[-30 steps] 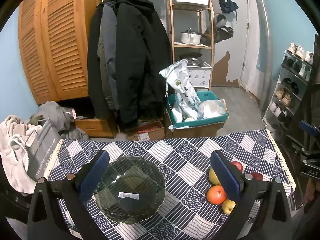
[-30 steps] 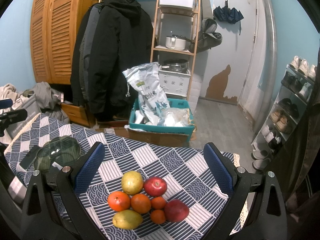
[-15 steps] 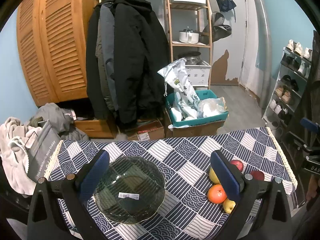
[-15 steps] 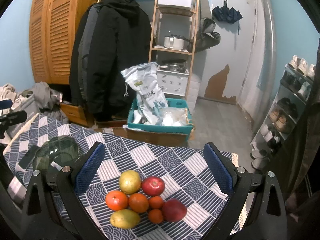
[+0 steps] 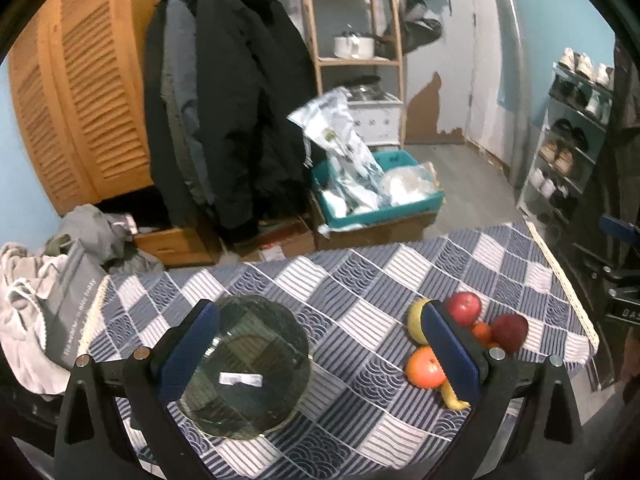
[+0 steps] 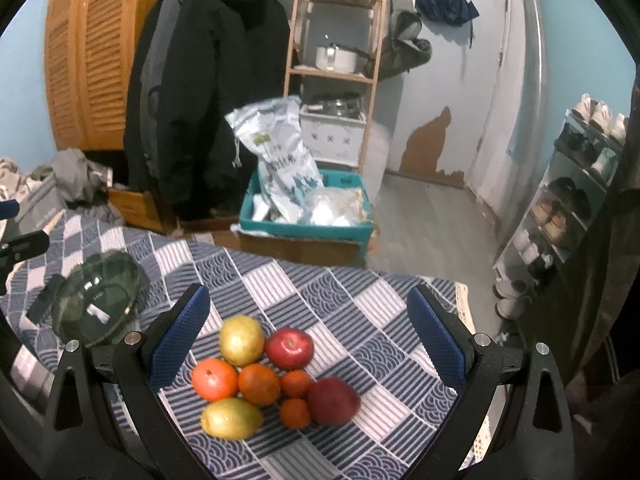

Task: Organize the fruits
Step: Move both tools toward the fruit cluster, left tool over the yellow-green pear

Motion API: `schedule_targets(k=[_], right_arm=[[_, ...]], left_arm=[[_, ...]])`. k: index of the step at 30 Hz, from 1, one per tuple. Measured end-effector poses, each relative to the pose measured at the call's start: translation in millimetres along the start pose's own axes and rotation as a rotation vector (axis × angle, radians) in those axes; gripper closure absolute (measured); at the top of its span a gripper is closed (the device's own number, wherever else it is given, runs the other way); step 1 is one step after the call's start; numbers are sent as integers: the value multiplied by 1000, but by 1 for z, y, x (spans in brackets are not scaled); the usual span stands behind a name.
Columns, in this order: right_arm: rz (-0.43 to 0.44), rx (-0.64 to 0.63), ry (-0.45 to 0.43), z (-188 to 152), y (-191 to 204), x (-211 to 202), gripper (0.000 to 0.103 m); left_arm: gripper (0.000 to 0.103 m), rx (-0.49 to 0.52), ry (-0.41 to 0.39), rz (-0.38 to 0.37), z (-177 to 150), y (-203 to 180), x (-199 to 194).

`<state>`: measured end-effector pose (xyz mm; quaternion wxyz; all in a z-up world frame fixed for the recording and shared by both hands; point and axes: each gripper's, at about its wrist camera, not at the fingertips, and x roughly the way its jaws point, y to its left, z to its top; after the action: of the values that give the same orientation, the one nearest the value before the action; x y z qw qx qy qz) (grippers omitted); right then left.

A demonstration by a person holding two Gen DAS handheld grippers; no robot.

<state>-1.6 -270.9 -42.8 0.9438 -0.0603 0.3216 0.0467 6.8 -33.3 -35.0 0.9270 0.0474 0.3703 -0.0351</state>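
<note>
A pile of fruit lies on the checked tablecloth: a yellow pear, a red apple, an orange, a second orange, a yellow mango, two small tangerines and a dark red fruit. My right gripper is open and empty, above the pile. A green glass bowl stands empty to the left. My left gripper is open and empty, over the bowl's right side; the fruit is partly behind its right finger.
The table's right edge has a lace trim. Beyond the far edge are a teal crate with bags, hanging coats, a shelf rack and a shoe rack. Clothes are heaped at the left.
Both grippers have drifted slightly lower and closer over the table; the fruit pile and the bowl look a little larger. Nothing on the table has moved. Both grippers stay open.
</note>
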Motion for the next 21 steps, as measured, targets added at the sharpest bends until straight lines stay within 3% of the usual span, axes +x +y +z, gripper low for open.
schedule_targets(k=[14, 21], right_arm=[[-8, 38, 123, -33, -27, 23, 6], [-6, 48, 231, -59, -38, 44, 6]], left_arm=[[1, 38, 105, -87, -25, -50, 26], [1, 61, 180, -122, -37, -78, 44]])
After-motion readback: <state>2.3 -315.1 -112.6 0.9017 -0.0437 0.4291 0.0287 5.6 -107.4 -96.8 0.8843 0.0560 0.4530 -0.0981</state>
